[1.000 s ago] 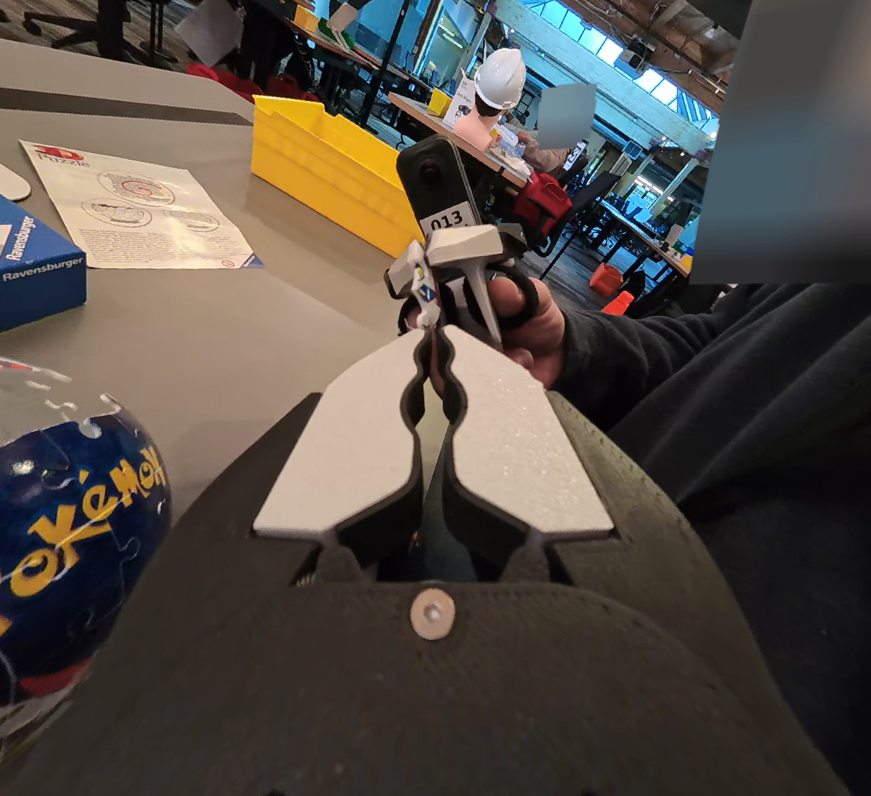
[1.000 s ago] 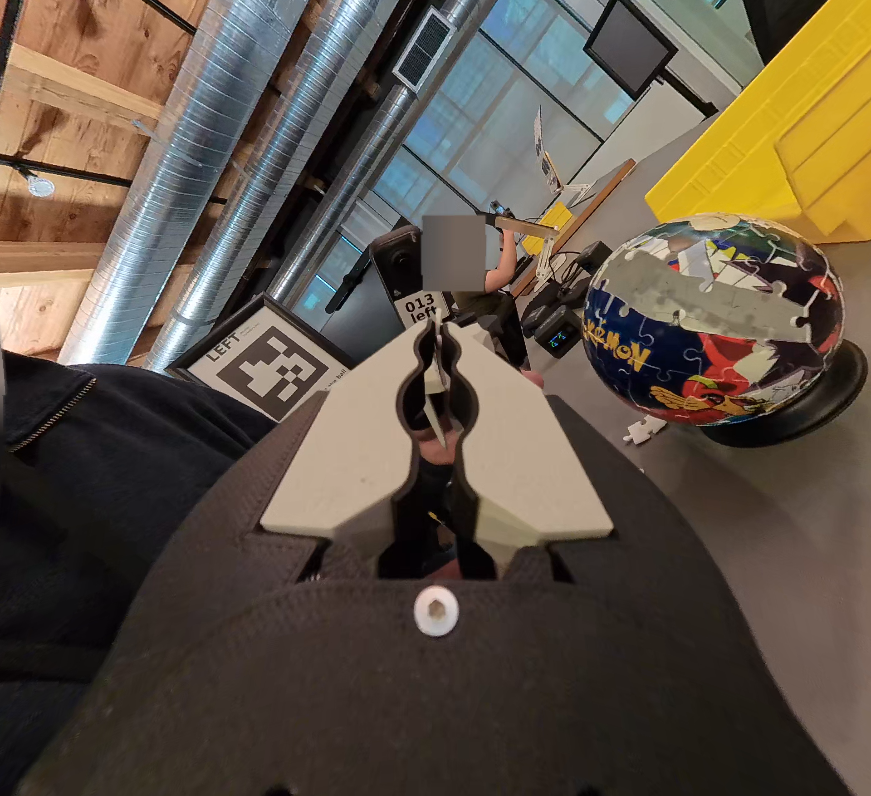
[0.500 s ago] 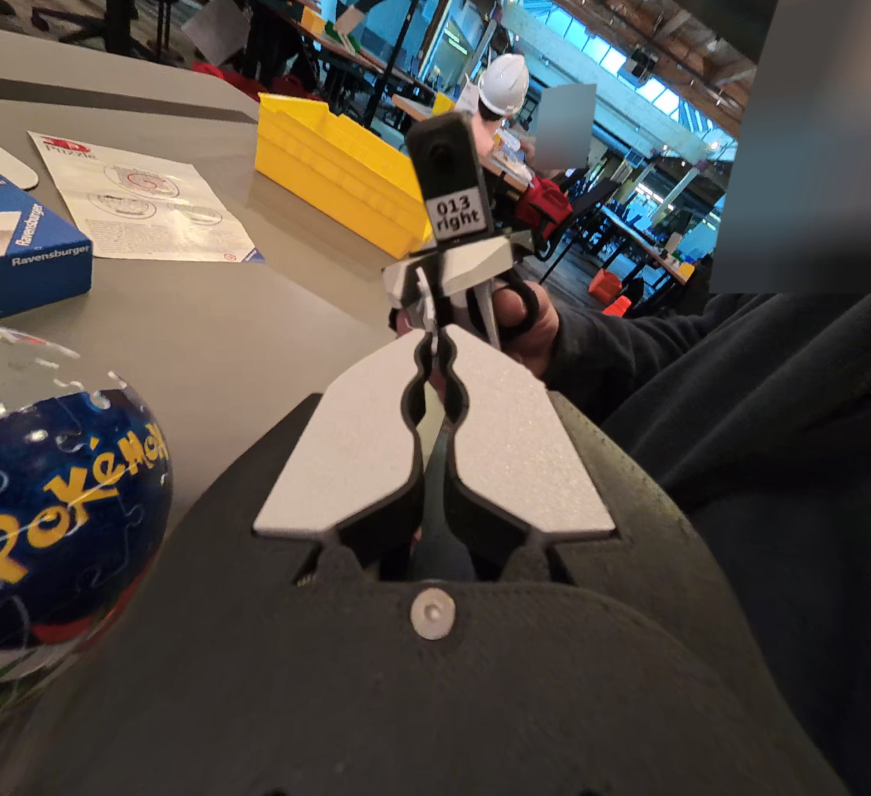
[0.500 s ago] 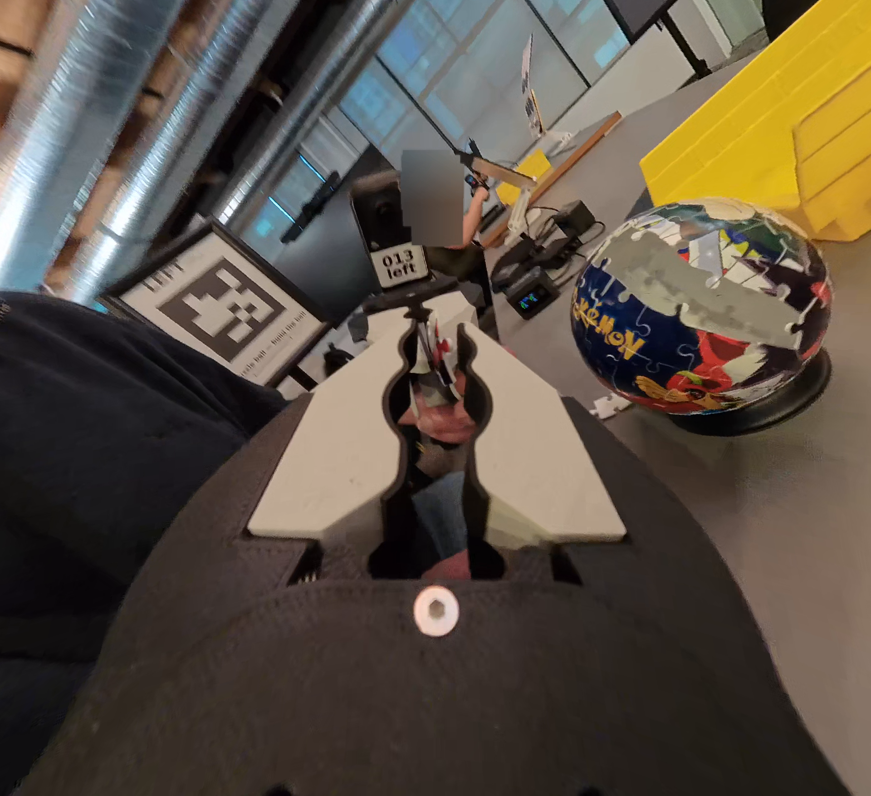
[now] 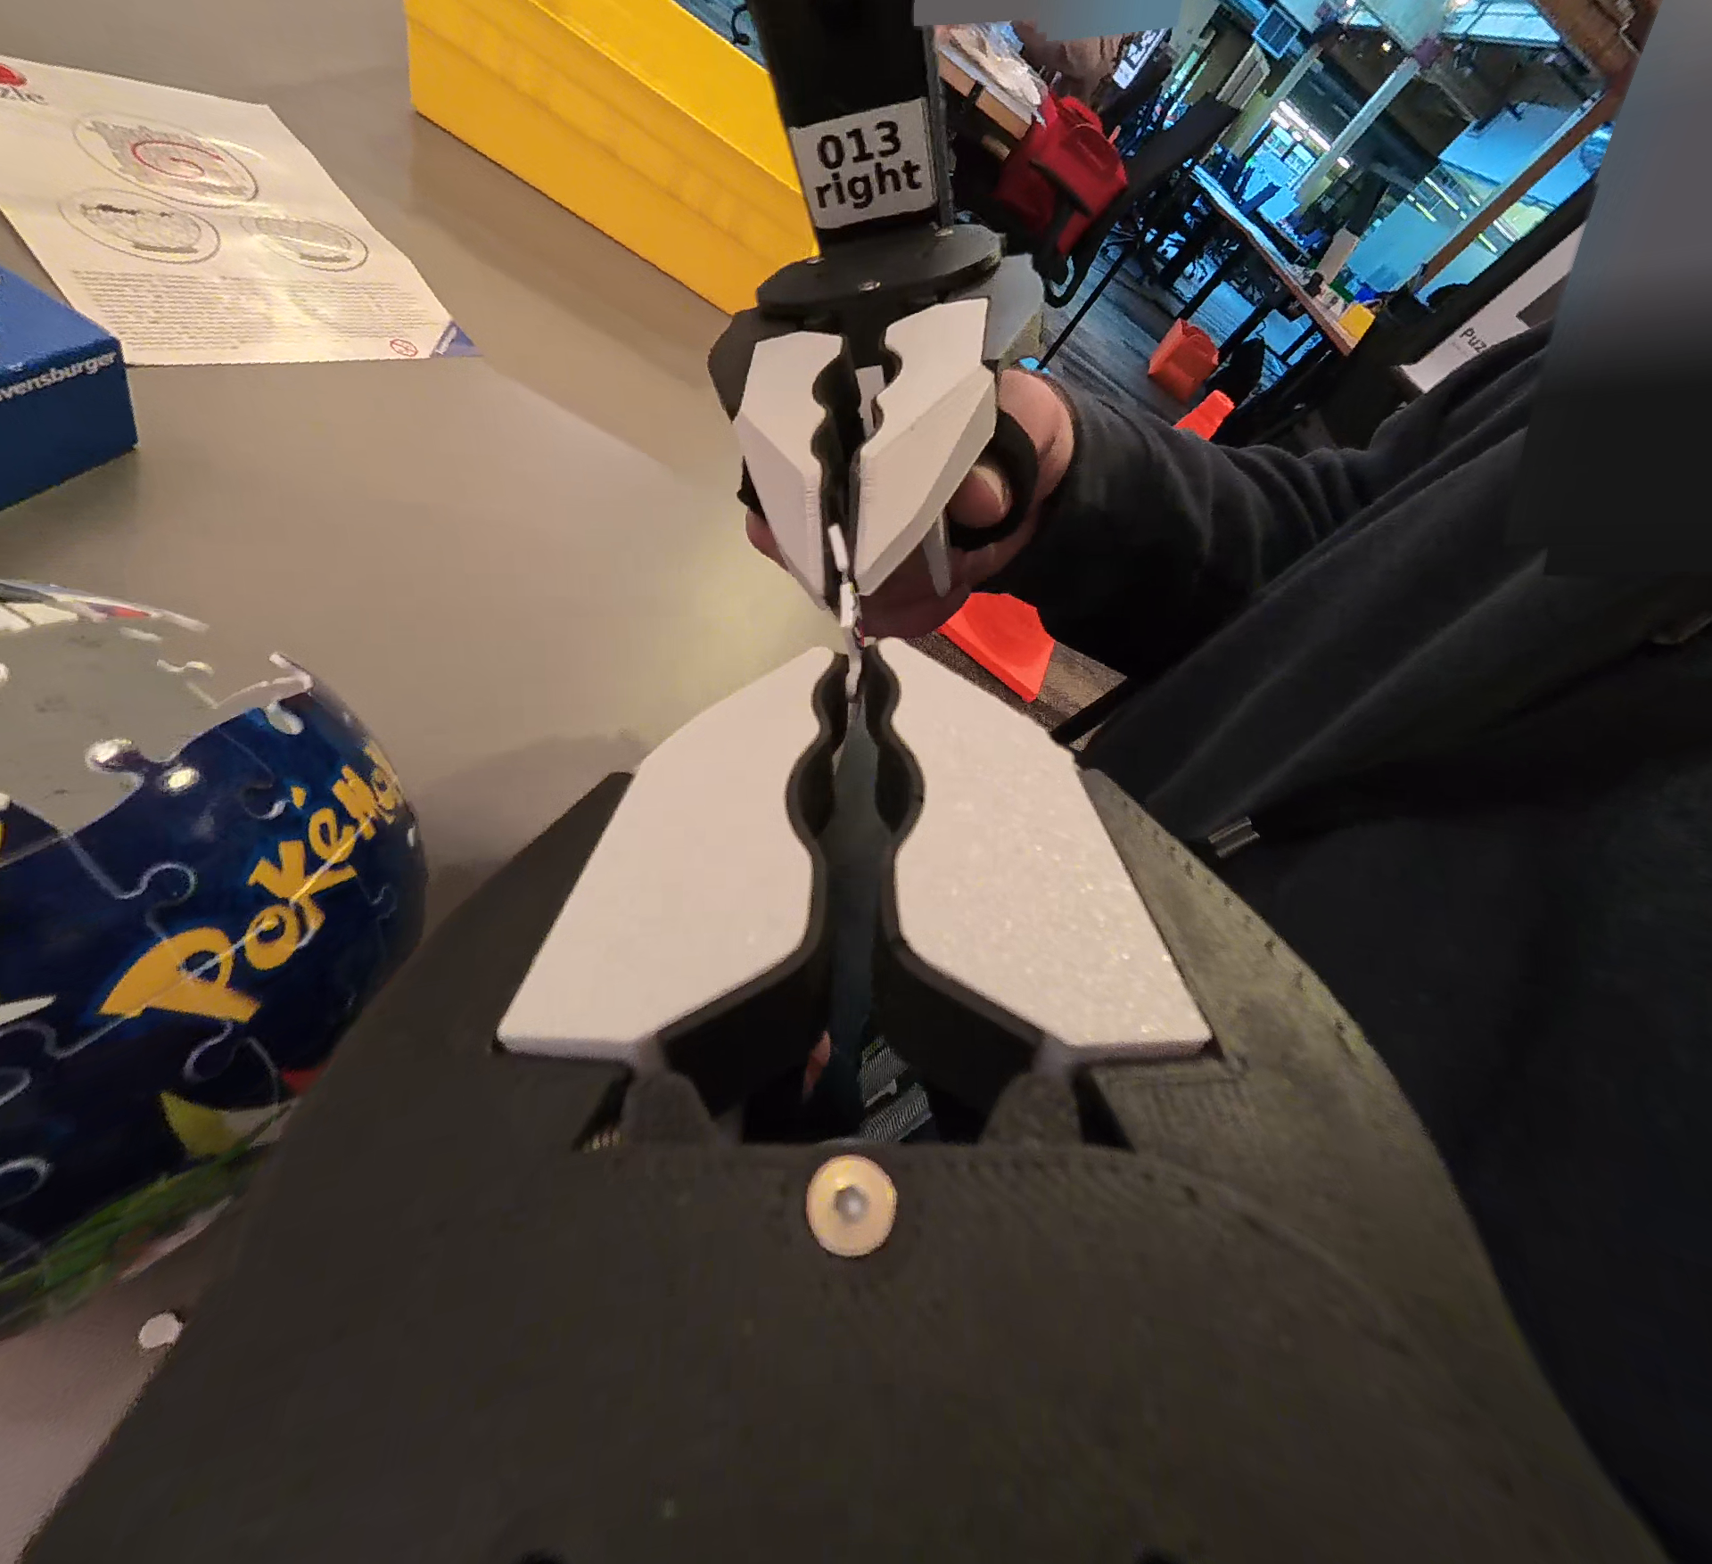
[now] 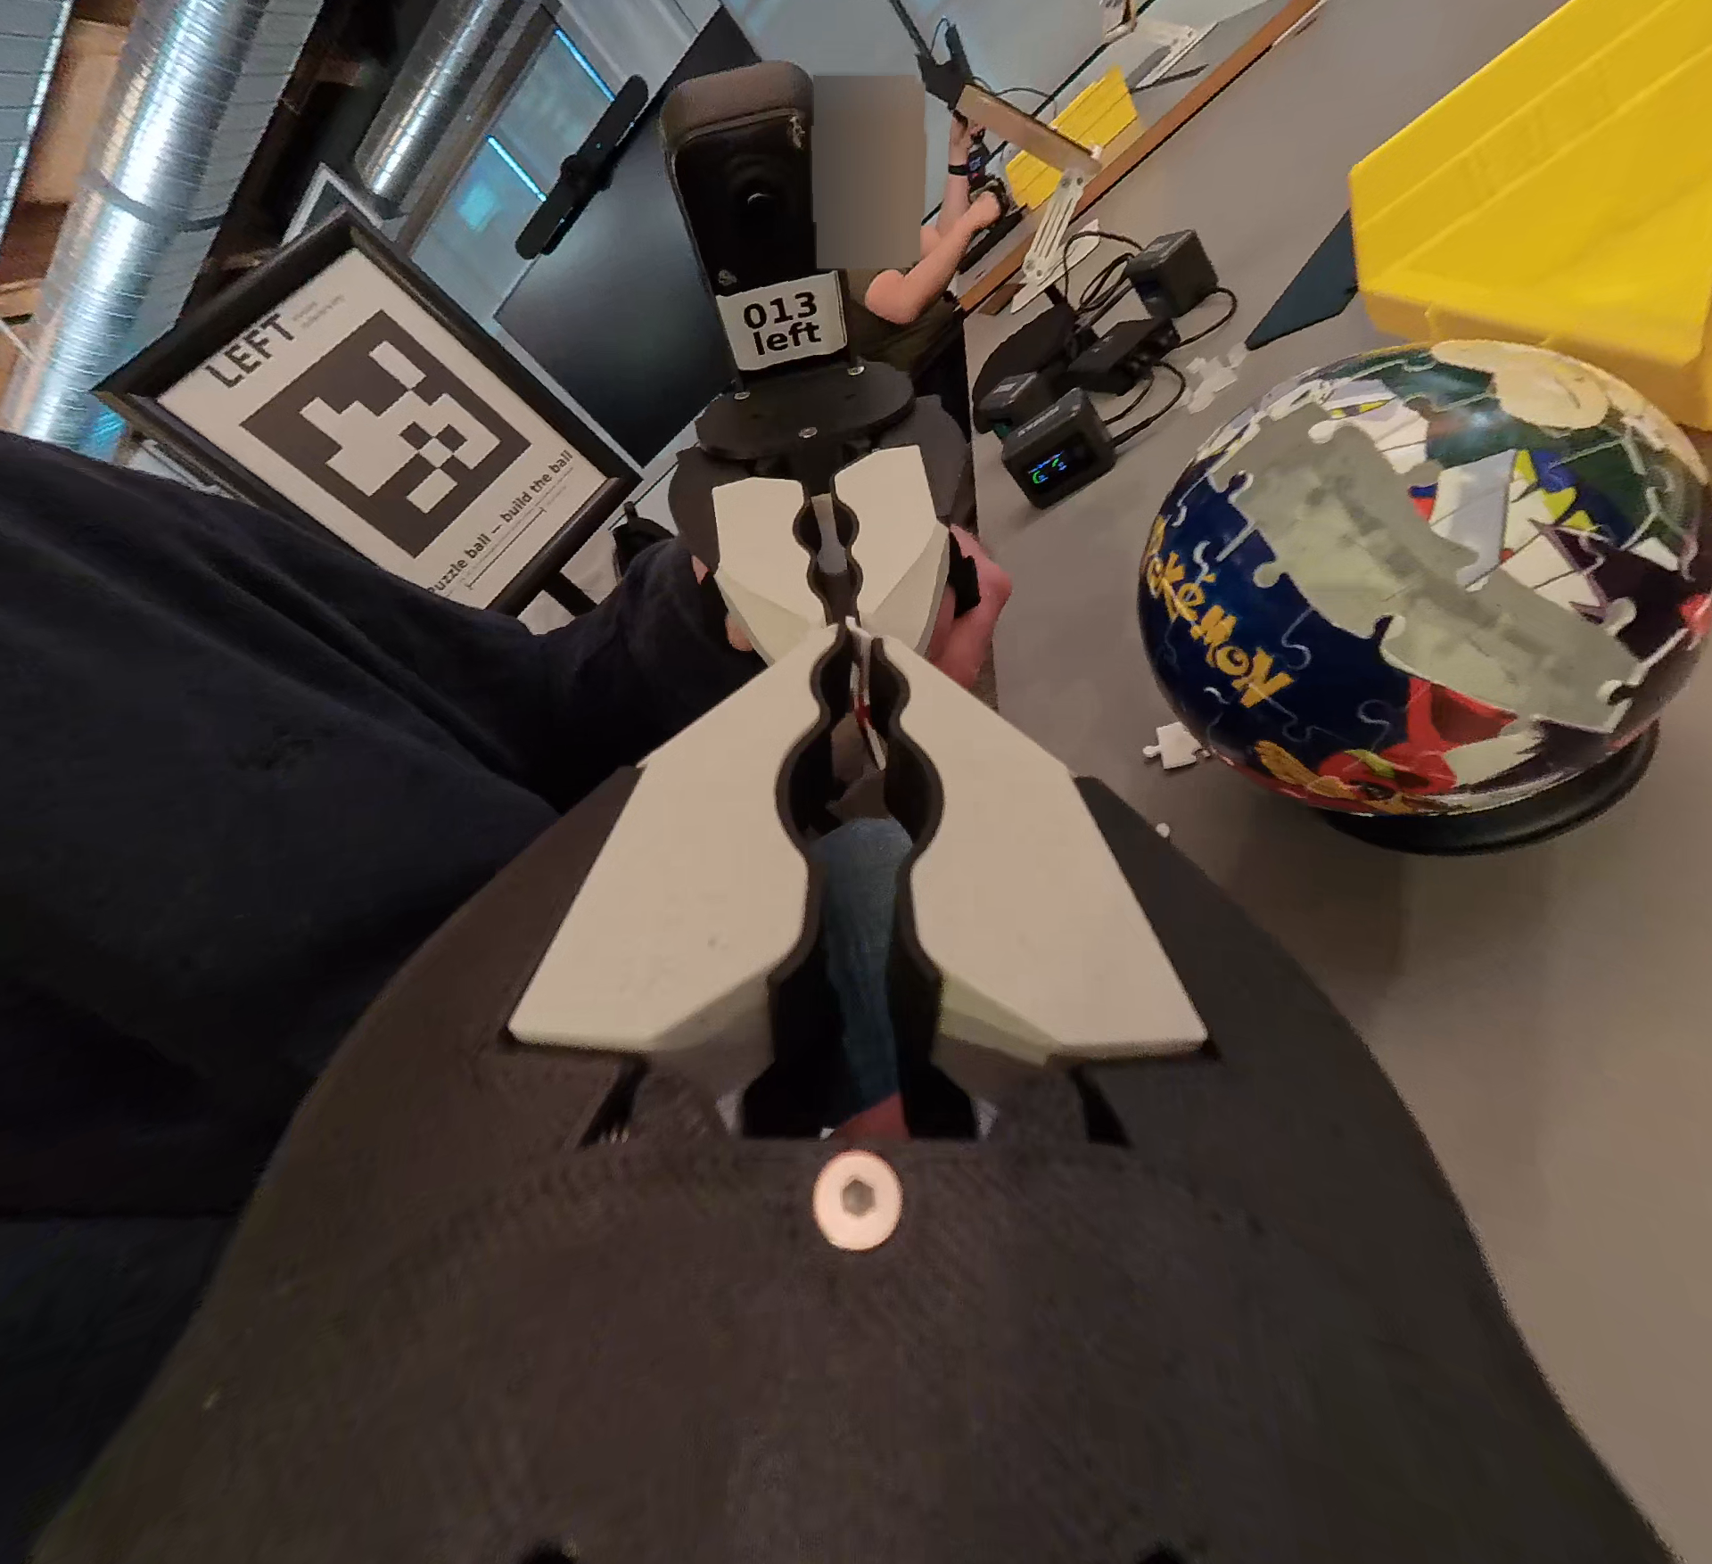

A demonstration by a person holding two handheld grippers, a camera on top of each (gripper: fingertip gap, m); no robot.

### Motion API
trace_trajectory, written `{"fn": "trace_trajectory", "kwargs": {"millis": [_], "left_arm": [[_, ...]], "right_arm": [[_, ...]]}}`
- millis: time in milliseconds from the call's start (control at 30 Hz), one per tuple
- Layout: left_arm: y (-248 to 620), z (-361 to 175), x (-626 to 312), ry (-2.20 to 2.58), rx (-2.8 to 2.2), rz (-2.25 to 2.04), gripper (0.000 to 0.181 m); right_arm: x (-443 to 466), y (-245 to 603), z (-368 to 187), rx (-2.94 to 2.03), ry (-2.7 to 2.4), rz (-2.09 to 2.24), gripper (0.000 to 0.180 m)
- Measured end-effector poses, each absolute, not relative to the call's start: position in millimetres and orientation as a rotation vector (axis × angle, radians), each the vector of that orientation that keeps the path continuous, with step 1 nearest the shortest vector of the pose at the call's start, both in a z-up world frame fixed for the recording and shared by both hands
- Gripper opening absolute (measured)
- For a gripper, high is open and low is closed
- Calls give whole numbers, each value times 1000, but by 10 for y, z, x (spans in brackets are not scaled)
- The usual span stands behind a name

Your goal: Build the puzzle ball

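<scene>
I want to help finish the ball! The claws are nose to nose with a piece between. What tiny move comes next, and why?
Probably the left claw should pinch the puzzle piece firmly. The right claw holds it, tip to tip, and I can't tell if the left grips it. The puzzle ball has a grey gap.

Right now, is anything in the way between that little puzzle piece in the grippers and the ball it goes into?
Nothing visible blocks it. The puzzle piece is pinched in the right gripper, tip to tip with the left gripper. The puzzle ball sits off to the side on its black stand, with only bare table between.
</scene>
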State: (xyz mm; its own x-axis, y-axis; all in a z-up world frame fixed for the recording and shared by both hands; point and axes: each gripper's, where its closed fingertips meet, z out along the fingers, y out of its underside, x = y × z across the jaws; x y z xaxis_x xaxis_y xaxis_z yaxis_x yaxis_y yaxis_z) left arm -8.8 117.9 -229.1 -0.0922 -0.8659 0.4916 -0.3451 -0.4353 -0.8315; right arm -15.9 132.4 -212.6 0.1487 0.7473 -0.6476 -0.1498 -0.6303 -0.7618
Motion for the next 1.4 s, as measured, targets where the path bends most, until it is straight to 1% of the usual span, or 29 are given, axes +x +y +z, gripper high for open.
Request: {"fn": "trace_trajectory", "kwargs": {"millis": [100,167,333,467,567,667,767,967,1200,1300,1333,1400], "left_arm": [[1242,-2252,-94,1274,-1719,-1558,5],[1325,-2246,-108,1251,-1709,-1489,8],[1405,-2203,-133,1214,-1666,-1416,23],[1389,-2213,-34,1150,-1653,-1468,19],[1426,-2212,-1,1093,-1642,-1474,5],[1418,-2195,-26,1098,-1635,-1495,2],[1400,-2178,-44,1102,-1637,-1518,2],[1368,-2136,-102,1086,-1617,-1632,2],[1444,-2072,-193,1058,-1614,-1704,2],[1545,-2092,-224,1041,-1626,-1653,4],[1597,-2098,-242,1036,-1631,-1606,6],[1705,-2116,-309,1059,-1633,-1473,17]], "right_arm": [[-158,1377,-2076,-1676,-524,1603,0],[-139,1449,-2047,-1653,-442,1636,0],[-29,1631,-1991,-1566,-246,1712,0],[-57,1632,-1986,-1543,-220,1749,0],[-74,1625,-1961,-1531,-219,1763,0],[-100,1626,-1959,-1553,-245,1740,2],[-125,1602,-1952,-1572,-314,1707,7],[-175,1547,-1963,-1636,-466,1658,8],[-282,1580,-1941,-1632,-512,1663,1],[-303,1672,-1947,-1637,-463,1671,0],[-285,1737,-1953,-1636,-418,1671,0],[-226,1884,-1987,-1643,-317,1665,0]]}}
